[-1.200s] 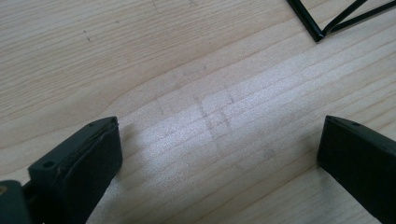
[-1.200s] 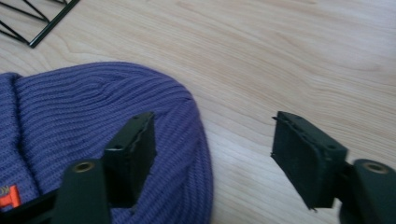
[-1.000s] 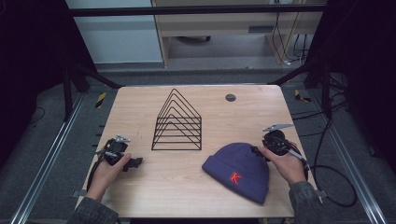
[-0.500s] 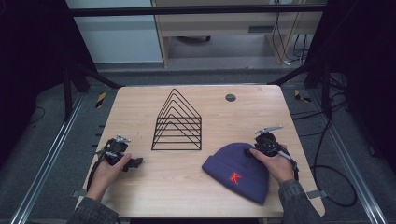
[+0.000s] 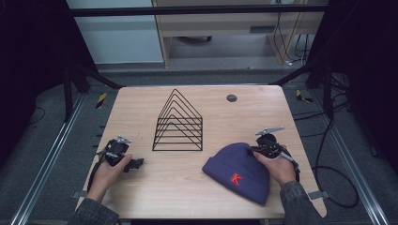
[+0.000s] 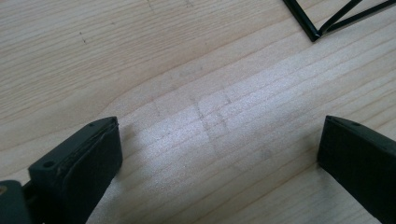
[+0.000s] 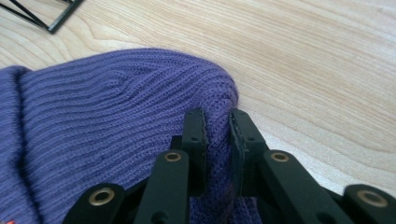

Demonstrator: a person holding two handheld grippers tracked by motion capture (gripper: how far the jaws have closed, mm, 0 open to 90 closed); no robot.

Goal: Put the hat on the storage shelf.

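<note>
Right gripper view shows the right gripper [image 7: 217, 123] with its jaws just closed on a fold at the edge of the soft, light knit hat [image 5: 239, 171], lying right of the wire rack [image 5: 179, 123] on the bench [image 5: 141, 108], where such a pinch should hold, while the left gripper [image 6: 215, 154], left of the rack, has its jaws wide and empty.

Purple ribbed beanie [image 5: 237, 171] (red K); black wire rack [image 5: 178, 123]; pale wood table [image 5: 141, 103]

Two forearms in dark grey sleeves enter at six o'clock. Each hand carries a black gripper: the left gripper [image 5: 135, 163] and the right gripper [image 5: 254, 150], each topped by a small grey three-cornered plate and trailing a black cable. Up close, the right gripper's black linkage arms show round brass-coloured rivets and ridged pads.
</note>
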